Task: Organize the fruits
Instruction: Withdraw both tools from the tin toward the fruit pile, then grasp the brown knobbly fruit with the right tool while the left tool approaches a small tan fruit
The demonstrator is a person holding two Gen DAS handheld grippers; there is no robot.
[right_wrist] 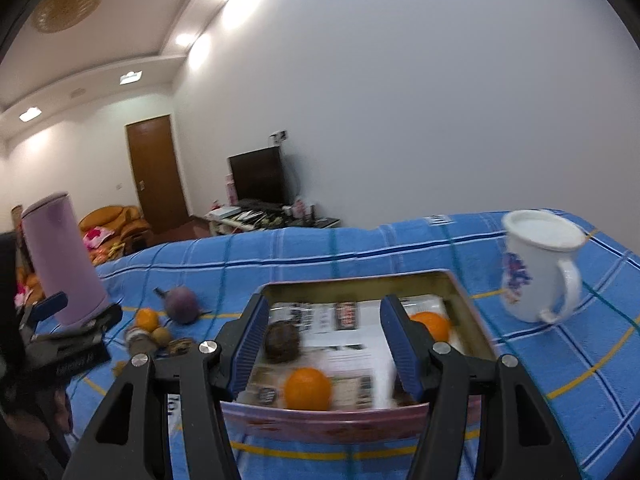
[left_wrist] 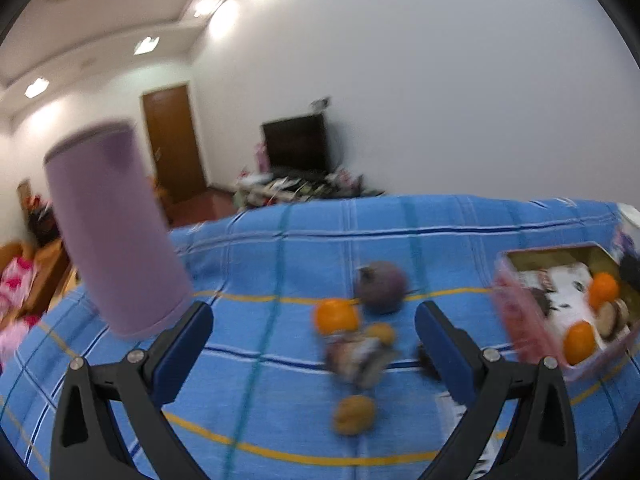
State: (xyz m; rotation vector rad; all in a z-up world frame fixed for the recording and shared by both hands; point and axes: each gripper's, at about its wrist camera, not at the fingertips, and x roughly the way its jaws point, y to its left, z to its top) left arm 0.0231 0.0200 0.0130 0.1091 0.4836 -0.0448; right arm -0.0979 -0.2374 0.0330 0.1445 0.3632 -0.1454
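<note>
The left tongs [left_wrist: 314, 354] are spread wide and hold nothing, above a loose group of fruits on the blue checked counter [left_wrist: 280, 240]: an orange [left_wrist: 336, 316], a purple round fruit [left_wrist: 380, 286], and some brownish ones that are too blurred to name. The right tongs [right_wrist: 320, 340] stand apart and empty over the pink tin [right_wrist: 328, 426], where two oranges [right_wrist: 307, 388] and a dark fruit [right_wrist: 282, 340] lie. A lilac cylinder [right_wrist: 60, 260] stands at the left and a white mug [right_wrist: 536, 264] at the right.

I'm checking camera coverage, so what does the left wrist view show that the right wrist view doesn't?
Only the left wrist view: little; it shows the loose fruit from closer, such as the brown fruit nearest the camera. Only the right wrist view: the whole white mug and the left tongs from the side. Both: the tin box holding oranges, the purple cylinder, the loose orange, the blue cloth.
</note>
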